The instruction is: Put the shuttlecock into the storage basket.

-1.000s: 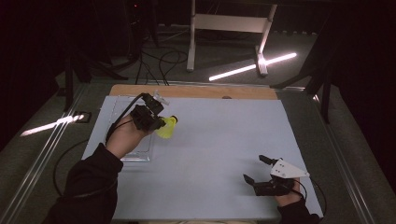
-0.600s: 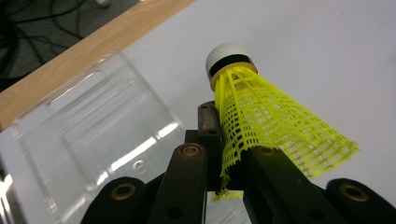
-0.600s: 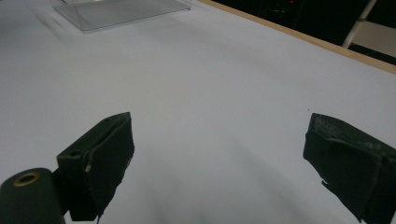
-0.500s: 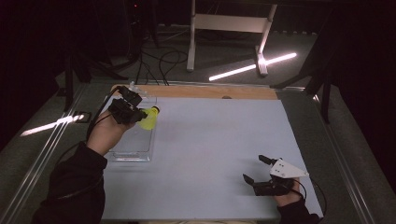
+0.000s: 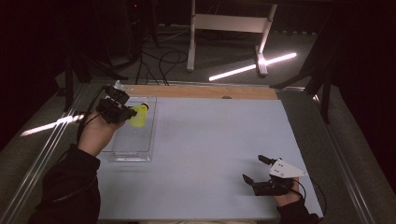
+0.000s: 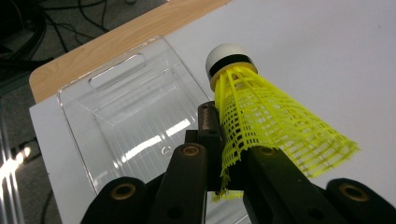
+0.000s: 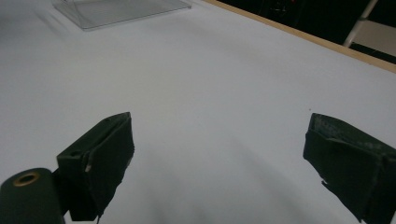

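Over the clear tray [image 5: 133, 140] at the tabletop's [image 5: 210, 140] far-left corner, left claw [image 5: 122, 111] is gripping a yellow shuttlecock [image 6: 261, 116] by its mesh skirt, white cork tip pointing away from the jaws. Right claw [image 5: 261, 170] is resting near the tabletop's front right edge, jaws spread wide, gripping nothing.

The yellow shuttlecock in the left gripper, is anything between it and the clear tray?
Nothing visible. The left gripper pinches the shuttlecock by its skirt above the clear tray, which looks empty.
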`<state>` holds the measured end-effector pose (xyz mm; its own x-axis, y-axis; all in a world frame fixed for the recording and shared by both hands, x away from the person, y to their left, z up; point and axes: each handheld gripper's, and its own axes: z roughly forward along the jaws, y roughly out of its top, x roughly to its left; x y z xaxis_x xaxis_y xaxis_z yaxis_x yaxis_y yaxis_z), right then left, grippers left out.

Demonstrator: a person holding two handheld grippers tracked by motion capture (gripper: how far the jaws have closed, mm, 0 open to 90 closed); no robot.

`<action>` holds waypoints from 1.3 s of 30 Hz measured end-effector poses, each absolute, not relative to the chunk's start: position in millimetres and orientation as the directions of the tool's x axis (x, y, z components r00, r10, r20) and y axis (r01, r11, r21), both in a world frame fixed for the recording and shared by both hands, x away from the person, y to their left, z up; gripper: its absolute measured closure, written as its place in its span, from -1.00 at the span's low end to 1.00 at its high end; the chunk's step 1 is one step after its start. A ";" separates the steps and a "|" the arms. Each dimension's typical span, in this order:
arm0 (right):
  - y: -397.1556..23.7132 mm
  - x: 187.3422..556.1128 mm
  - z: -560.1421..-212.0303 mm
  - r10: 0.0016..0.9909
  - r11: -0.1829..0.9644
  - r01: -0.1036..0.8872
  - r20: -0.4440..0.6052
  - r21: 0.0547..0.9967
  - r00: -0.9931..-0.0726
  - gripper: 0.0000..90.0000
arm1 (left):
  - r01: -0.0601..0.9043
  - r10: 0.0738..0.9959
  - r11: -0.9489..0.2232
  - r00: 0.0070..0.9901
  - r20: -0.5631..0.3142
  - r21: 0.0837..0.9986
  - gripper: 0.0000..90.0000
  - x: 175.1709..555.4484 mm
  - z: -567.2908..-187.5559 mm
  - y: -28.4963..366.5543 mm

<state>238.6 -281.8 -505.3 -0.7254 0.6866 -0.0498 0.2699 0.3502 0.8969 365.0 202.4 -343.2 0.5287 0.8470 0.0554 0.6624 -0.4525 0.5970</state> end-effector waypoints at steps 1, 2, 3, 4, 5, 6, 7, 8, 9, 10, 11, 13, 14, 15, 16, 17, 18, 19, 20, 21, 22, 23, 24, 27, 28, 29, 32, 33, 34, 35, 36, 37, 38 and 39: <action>-281.8 238.5 -505.3 0.687 0.351 0.270 -0.051 0.897 -0.725 -0.81 | 0.664 0.851 -0.446 0.523 0.055 0.600 0.98 365.3 -344.2 203.5; -281.9 238.6 -505.3 0.687 0.351 0.269 -0.052 0.897 -0.725 -0.81 | 0.667 0.854 -0.440 0.519 0.049 0.602 0.98 365.9 -345.7 204.3; -281.9 238.5 -505.3 0.687 0.350 0.269 -0.051 0.897 -0.725 -0.81 | 0.669 0.855 -0.435 0.516 0.045 0.603 0.98 366.5 -347.1 205.3; -281.9 238.5 -505.3 0.687 0.351 0.269 -0.051 0.897 -0.725 -0.81 | 0.671 0.859 -0.425 0.510 0.038 0.607 0.98 367.1 -348.8 206.1; -282.1 238.7 -505.3 0.686 0.353 0.266 -0.054 0.897 -0.726 -0.81 | 0.676 0.860 -0.425 0.510 0.035 0.602 0.98 368.0 -350.6 206.8; -282.2 238.7 -505.3 0.685 0.352 0.266 -0.054 0.897 -0.726 -0.81 | 0.676 0.861 -0.419 0.508 0.028 0.606 0.98 369.0 -353.1 207.7; -282.3 238.7 -505.2 0.685 0.352 0.266 -0.053 0.898 -0.727 -0.81 | 0.680 0.864 -0.412 0.504 0.023 0.607 0.98 369.4 -354.4 208.0; -282.3 238.5 -505.1 0.686 0.349 0.267 -0.051 0.898 -0.726 -0.81 | 0.682 0.864 -0.414 0.504 0.024 0.602 0.99 370.3 -356.3 208.3; -282.4 238.4 -505.0 0.686 0.349 0.268 -0.050 0.898 -0.726 -0.81 | 0.682 0.864 -0.414 0.504 0.024 0.602 0.98 370.3 -356.3 208.3; -282.6 238.3 -504.8 0.686 0.348 0.267 -0.050 0.898 -0.726 -0.81 | 0.687 0.865 -0.405 0.501 0.010 0.604 0.98 371.9 -360.1 209.1; -282.6 238.3 -504.8 0.686 0.348 0.267 -0.050 0.898 -0.726 -0.81 | 0.687 0.865 -0.405 0.501 0.010 0.604 0.98 371.9 -360.1 209.1; -282.8 238.1 -504.5 0.685 0.352 0.264 -0.055 0.898 -0.726 -0.81 | 0.693 0.866 -0.407 0.499 0.011 0.595 0.98 374.3 -365.8 209.2; -282.7 238.0 -504.4 0.686 0.351 0.265 -0.054 0.898 -0.725 -0.81 | 0.695 0.869 -0.404 0.495 0.012 0.595 0.98 375.0 -367.9 209.4; -282.8 238.0 -504.4 0.685 0.352 0.264 -0.055 0.898 -0.726 -0.81 | 0.698 0.869 -0.402 0.494 0.008 0.593 0.98 375.9 -369.7 209.9; -282.7 238.0 -504.4 0.686 0.351 0.265 -0.054 0.898 -0.725 -0.81 | 0.701 0.870 -0.401 0.493 0.006 0.590 0.98 376.5 -371.2 210.1; -282.7 238.0 -504.4 0.686 0.351 0.265 -0.054 0.898 -0.725 -0.81 | 0.701 0.870 -0.401 0.493 0.006 0.590 0.98 376.5 -371.2 210.1; -282.7 238.0 -504.4 0.686 0.351 0.266 -0.054 0.898 -0.725 -0.81 | 0.706 0.873 -0.396 0.487 0.003 0.588 0.98 377.7 -374.8 210.4; -282.6 238.0 -504.5 0.687 0.351 0.267 -0.053 0.898 -0.725 -0.81 | 0.708 0.874 -0.399 0.486 0.008 0.582 0.98 378.5 -377.4 210.3; -282.6 238.0 -504.5 0.687 0.351 0.267 -0.053 0.898 -0.724 -0.81 | 0.710 0.874 -0.396 0.487 0.000 0.583 0.98 379.0 -378.9 210.4; -282.6 238.1 -504.6 0.687 0.350 0.267 -0.053 0.898 -0.725 -0.81 | 0.710 0.874 -0.396 0.487 0.000 0.583 0.98 379.0 -378.9 210.4; -282.4 238.1 -504.7 0.687 0.351 0.268 -0.052 0.897 -0.725 -0.81 | 0.716 0.876 -0.394 0.483 -0.001 0.577 0.98 380.3 -383.8 209.6; -282.4 238.1 -504.7 0.687 0.352 0.268 -0.053 0.897 -0.725 -0.81 | 0.719 0.876 -0.392 0.483 -0.006 0.574 0.98 381.3 -387.0 209.2; -282.4 238.0 -504.7 0.687 0.352 0.268 -0.053 0.897 -0.725 -0.81 | 0.721 0.876 -0.391 0.483 -0.010 0.573 0.98 381.8 -388.8 209.1; -282.6 238.0 -504.6 0.688 0.352 0.267 -0.054 0.897 -0.724 -0.81 | 0.729 0.877 -0.386 0.479 -0.019 0.566 0.98 384.4 -397.1 208.8; -282.6 238.0 -504.7 0.688 0.352 0.269 -0.053 0.897 -0.724 -0.81 | 0.732 0.879 -0.384 0.476 -0.020 0.563 0.98 384.9 -398.8 208.7; -282.6 238.1 -504.9 0.688 0.351 0.269 -0.052 0.897 -0.724 -0.81 | 0.732 0.879 -0.384 0.476 -0.020 0.563 0.98 384.9 -398.8 208.7; -282.6 238.5 -505.3 0.687 0.353 0.268 -0.055 0.896 -0.724 -0.81 | 0.738 0.881 -0.378 0.473 -0.029 0.558 0.98 386.9 -406.1 208.0; -282.5 238.5 -505.5 0.687 0.354 0.268 -0.054 0.896 -0.725 -0.81 | 0.740 0.884 -0.368 0.467 -0.035 0.563 0.98 387.6 -408.7 207.5; -282.6 238.5 -505.4 0.687 0.354 0.268 -0.054 0.896 -0.725 -0.81 | 0.742 0.885 -0.367 0.465 -0.036 0.561 0.98 388.4 -412.0 207.1; -282.9 238.4 -505.3 0.687 0.355 0.268 -0.056 0.895 -0.724 -0.81 | 0.743 0.887 -0.366 0.461 -0.034 0.560 0.98 388.7 -413.3 206.7; -282.9 238.4 -505.3 0.688 0.355 0.269 -0.055 0.895 -0.724 -0.81 | 0.745 0.887 -0.365 0.461 -0.034 0.559 0.98 389.2 -415.9 206.0; -282.9 238.3 -505.3 0.689 0.354 0.271 -0.053 0.895 -0.723 -0.81 | 0.746 0.888 -0.363 0.458 -0.035 0.558 0.98 389.5 -417.2 205.7; -282.9 238.3 -505.3 0.689 0.354 0.271 -0.053 0.895 -0.723 -0.81 | 0.746 0.888 -0.363 0.458 -0.035 0.558 0.98 389.5 -417.2 205.7; -282.9 238.4 -505.4 0.688 0.355 0.270 -0.055 0.895 -0.724 -0.81 | 0.748 0.890 -0.363 0.455 -0.033 0.556 0.98 390.1 -420.9 204.7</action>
